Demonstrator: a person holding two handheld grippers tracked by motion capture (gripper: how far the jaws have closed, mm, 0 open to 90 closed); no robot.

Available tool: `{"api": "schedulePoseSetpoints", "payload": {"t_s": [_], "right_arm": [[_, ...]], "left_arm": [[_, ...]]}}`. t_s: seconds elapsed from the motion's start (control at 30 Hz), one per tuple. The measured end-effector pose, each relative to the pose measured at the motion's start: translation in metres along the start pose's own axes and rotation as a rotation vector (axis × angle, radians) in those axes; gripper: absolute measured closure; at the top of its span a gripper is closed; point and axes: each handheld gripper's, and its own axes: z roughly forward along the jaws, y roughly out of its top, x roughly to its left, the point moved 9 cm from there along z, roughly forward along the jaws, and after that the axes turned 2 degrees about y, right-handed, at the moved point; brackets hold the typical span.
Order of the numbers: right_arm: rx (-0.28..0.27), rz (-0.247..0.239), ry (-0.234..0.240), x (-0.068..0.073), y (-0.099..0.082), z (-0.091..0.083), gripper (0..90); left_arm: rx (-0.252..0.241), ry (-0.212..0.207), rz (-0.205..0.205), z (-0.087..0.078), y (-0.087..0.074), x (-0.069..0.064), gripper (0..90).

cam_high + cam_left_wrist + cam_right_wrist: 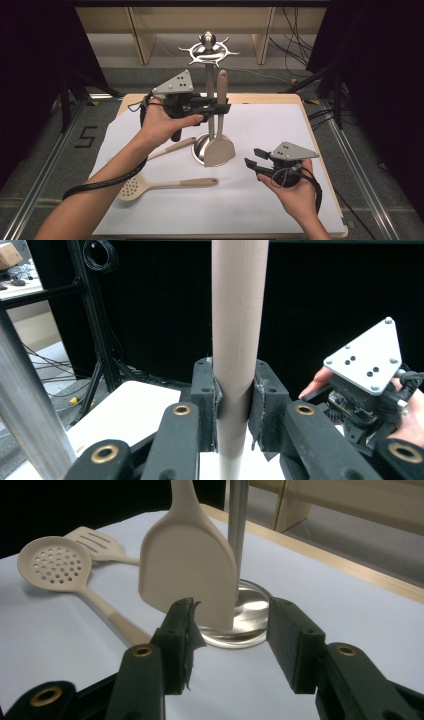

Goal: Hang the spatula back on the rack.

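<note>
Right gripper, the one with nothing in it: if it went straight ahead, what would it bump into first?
Probably the spatula's flat blade, hanging right ahead of the open right gripper. The stand's round metal base sits just behind, though depth is hard to judge.

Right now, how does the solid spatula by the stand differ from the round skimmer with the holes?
The solid spatula hangs upright, its handle clamped in the left tongs; the skimmer lies flat on the white table cover. The spatula's blade is flat, squarish and unbroken; the skimmer's head is round and full of holes. Both are beige with long handles.
</note>
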Motion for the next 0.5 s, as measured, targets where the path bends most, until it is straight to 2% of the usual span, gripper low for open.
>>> {"api": "schedulePoseSetpoints", "payload": {"t_s": [0.2, 0.23, 0.33, 0.4, 0.43, 0.47, 0.5], "right_arm": [[0.003, -0.004, 0.003, 0.0, 0.0, 0.001, 55.0], [0.017, 0.028, 0.01, 0.003, -0.002, 0.001, 55.0], [-0.007, 0.017, 0.0, 0.001, 0.0, 0.003, 55.0], [0.006, 0.019, 0.009, 0.002, -0.001, 0.002, 54.9], [0.005, 0.002, 0.005, 0.001, -0.001, 0.002, 54.9], [-0.003, 0.021, 0.003, 0.003, -0.001, 0.003, 54.8], [0.001, 0.02, 0.006, 0.003, -0.001, 0.003, 54.9]], "left_arm": [[0.001, 0.01, -0.005, 0.001, 0.002, 0.006, 75.3], [-0.001, 0.009, -0.009, 0.001, 0.002, 0.007, 75.3], [0.0, 0.01, -0.009, 0.001, 0.004, 0.009, 75.3], [-0.001, 0.015, -0.015, 0.002, 0.004, 0.012, 75.3], [-0.001, 0.013, -0.012, 0.002, 0.004, 0.013, 75.3], [0.0, 0.016, -0.018, 0.002, 0.004, 0.014, 75.3], [0.001, 0.015, -0.02, 0.002, 0.004, 0.015, 75.3]]}}
